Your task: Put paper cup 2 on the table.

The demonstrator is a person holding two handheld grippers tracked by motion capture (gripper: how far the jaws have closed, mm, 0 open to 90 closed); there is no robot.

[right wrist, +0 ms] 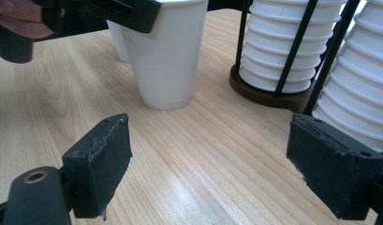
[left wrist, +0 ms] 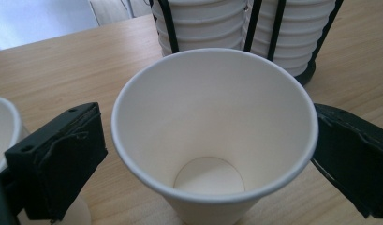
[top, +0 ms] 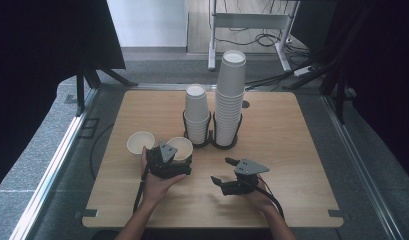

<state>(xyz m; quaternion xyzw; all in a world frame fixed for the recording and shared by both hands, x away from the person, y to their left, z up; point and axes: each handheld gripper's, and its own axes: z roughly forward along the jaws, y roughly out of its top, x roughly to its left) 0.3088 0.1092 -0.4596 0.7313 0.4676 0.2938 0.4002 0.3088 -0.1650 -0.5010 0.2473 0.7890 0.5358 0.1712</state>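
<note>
Left gripper view shows the left gripper (left wrist: 210, 154) with its jaws spread to either side of an upright paper cup (left wrist: 212, 136); a gap is visible between each black pad and the cup wall, so the cup stands released on the wooden table (left wrist: 62, 61) rather than clamped. In the high view this same left gripper (top: 167, 162) sits at about 7 o'clock from the table centre, with the cup just at its 1 o'clock. A second loose cup (top: 140, 142) stands just beside the gripper at its 10 o'clock, close to the first cup. The right gripper (top: 227, 172) rests low at about 5 o'clock from the table centre, its jaws parted and nothing between them; the right gripper view confirms bare wood between its two pads (right wrist: 102, 164). At 12 o'clock from both grippers stand two black wire holders, one carrying a short stack (top: 197, 117) of nested cups and the other a tall stack (top: 229, 97) at its 3 o'clock. The holders keep the nested cups upright and steady, presumably so that single cups can be drawn off the top. Judged from this layout, cups are being dealt out one by one onto the near side, and the idle right gripper is placed to take or steady the next one.
</note>
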